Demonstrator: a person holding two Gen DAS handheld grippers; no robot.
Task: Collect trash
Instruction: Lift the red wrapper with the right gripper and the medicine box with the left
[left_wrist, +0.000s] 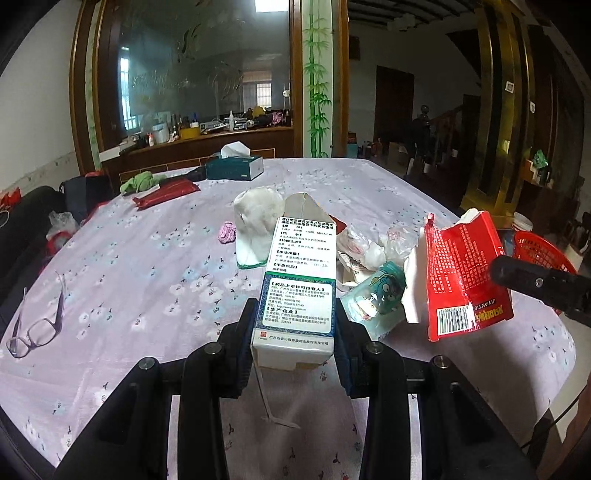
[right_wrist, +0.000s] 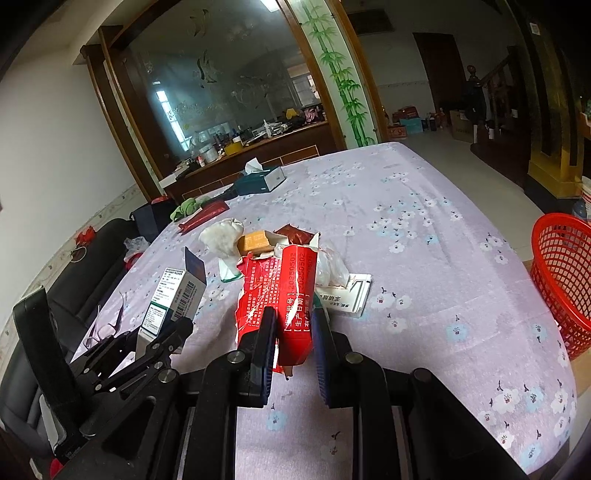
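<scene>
My left gripper (left_wrist: 295, 325) is shut on a white and blue medicine box (left_wrist: 301, 280), held above the table with its top flap open. In the right wrist view that same box (right_wrist: 177, 295) shows at the left between the left gripper's fingers. My right gripper (right_wrist: 293, 328) is shut on a torn red carton (right_wrist: 284, 288), lifted off the cloth; the same carton (left_wrist: 465, 273) hangs at the right in the left wrist view. More trash lies in a pile mid-table: crumpled plastic wrappers (left_wrist: 369, 247), a teal wrapper (left_wrist: 376, 295), an orange box (right_wrist: 255, 242) and a flat white packet (right_wrist: 347, 295).
A red mesh basket (right_wrist: 565, 277) stands on the floor off the table's right edge. On the flowered tablecloth (left_wrist: 147, 258) lie glasses (left_wrist: 40, 325), a white cloth (left_wrist: 255, 225), a red pouch (left_wrist: 166, 192) and a tissue box (left_wrist: 234, 166). Black chairs line the left side.
</scene>
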